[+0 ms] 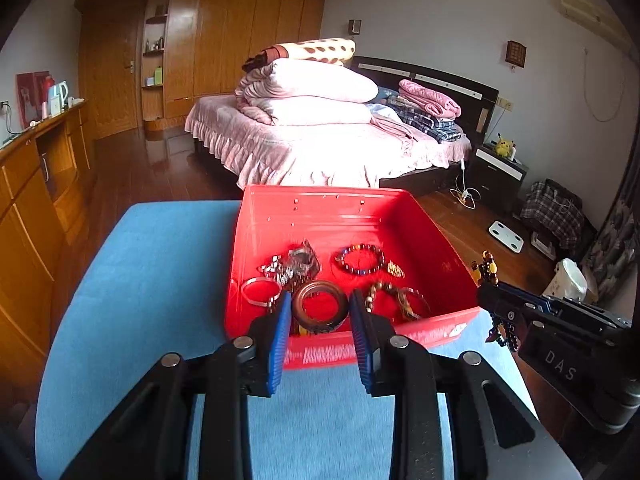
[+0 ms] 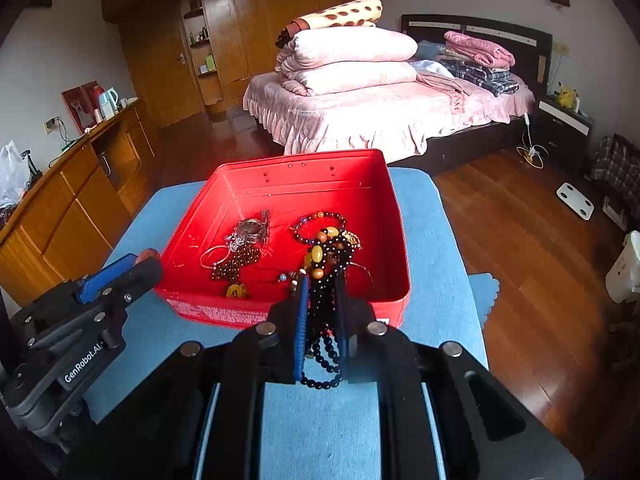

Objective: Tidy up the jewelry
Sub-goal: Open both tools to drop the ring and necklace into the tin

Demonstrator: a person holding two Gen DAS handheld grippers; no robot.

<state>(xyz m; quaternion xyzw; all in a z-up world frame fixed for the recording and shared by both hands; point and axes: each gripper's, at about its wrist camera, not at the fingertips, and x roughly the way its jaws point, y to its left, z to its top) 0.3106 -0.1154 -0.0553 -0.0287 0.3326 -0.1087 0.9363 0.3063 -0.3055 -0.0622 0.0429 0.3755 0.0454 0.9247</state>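
A red tray [image 1: 320,204] [image 2: 240,176] stands on a blue-covered table and holds several bracelets and bangles. In the left wrist view a brown wooden bangle [image 1: 319,304] lies near the tray's front wall, seen between my fingers. My left gripper [image 1: 320,308] is open and empty at the tray's front edge; it also shows in the right wrist view [image 2: 132,266]. My right gripper [image 2: 322,284] is shut on a dark beaded necklace [image 2: 326,320] with amber beads, held above the tray's front right edge. That gripper also shows in the left wrist view [image 1: 490,292], with the beads [image 1: 486,268] sticking up.
The blue cloth [image 1: 160,280] covers a small table with edges close on both sides. Beyond it stand a pink bed [image 1: 320,140], a wooden wardrobe [image 1: 224,40] and a sideboard [image 1: 36,184]. A white scale [image 2: 576,200] lies on the wood floor at right.
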